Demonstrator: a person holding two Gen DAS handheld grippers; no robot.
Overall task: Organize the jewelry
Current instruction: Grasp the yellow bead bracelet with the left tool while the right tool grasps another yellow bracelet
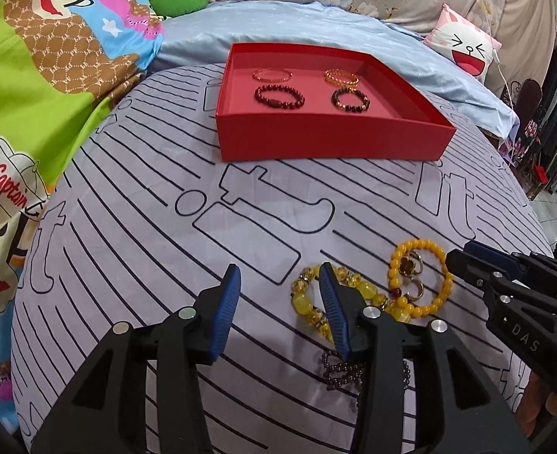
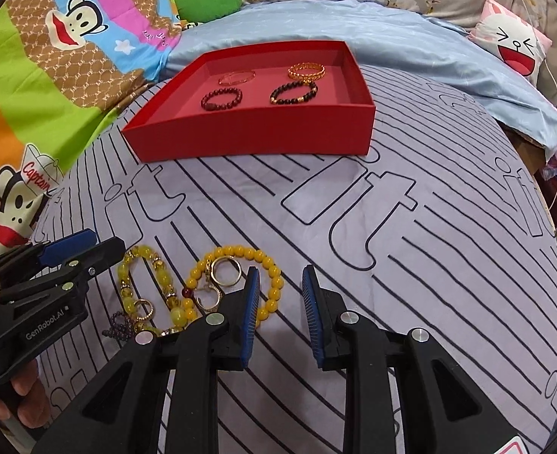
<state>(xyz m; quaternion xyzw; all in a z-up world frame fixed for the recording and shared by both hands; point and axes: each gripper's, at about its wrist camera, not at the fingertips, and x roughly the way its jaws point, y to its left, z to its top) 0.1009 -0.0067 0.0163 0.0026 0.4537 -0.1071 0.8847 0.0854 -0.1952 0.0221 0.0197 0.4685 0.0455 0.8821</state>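
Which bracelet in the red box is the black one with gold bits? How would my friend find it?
Look for the red box on the striped bedsheet. Four bracelets lie inside in two rows; the black bracelet is in the near row, on the right. It alone has dark beads broken up by gold ones; its left neighbour is plain dark red.

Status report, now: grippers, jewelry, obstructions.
Left gripper open, right gripper open, both empty. Four bracelets in red box; yellow bead bracelet and rings loose on bedspread. Path to box unobstructed.
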